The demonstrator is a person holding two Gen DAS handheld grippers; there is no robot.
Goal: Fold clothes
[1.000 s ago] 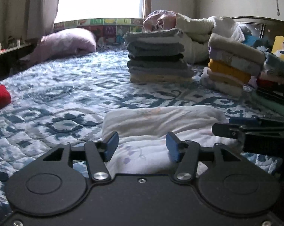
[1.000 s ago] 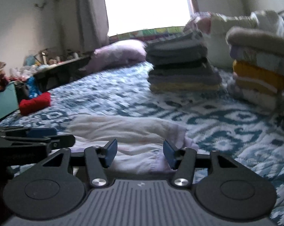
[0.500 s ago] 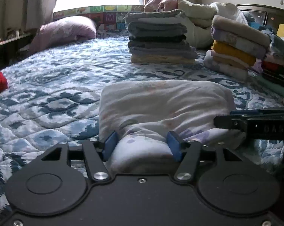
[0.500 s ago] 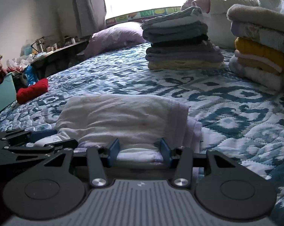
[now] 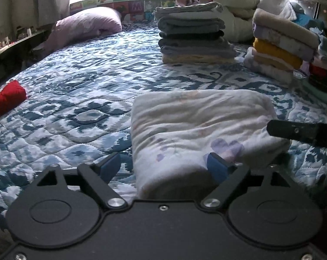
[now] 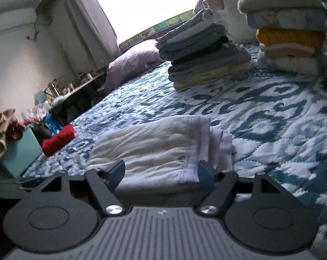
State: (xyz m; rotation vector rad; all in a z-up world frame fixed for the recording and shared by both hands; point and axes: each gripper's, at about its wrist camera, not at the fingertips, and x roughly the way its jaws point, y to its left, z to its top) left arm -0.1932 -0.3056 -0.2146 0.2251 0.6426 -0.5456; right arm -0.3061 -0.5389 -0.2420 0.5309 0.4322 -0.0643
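We held both jaws wide apart, left gripper (image 5: 163, 169); right gripper (image 6: 161, 173), gripping nothing; folded white garment (image 5: 198, 125) lay between them on the bed (image 5: 76, 82)

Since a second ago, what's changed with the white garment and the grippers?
Both grippers closed on the near edge of the white garment half a second ago; now the left gripper and right gripper have opened wide, letting go. The garment lies folded on the quilt. The clothes stacks are unchanged.

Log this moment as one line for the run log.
task: fold clothes | garment: folded, on quilt | left tongs: open, astride near edge | right tongs: open, astride near edge
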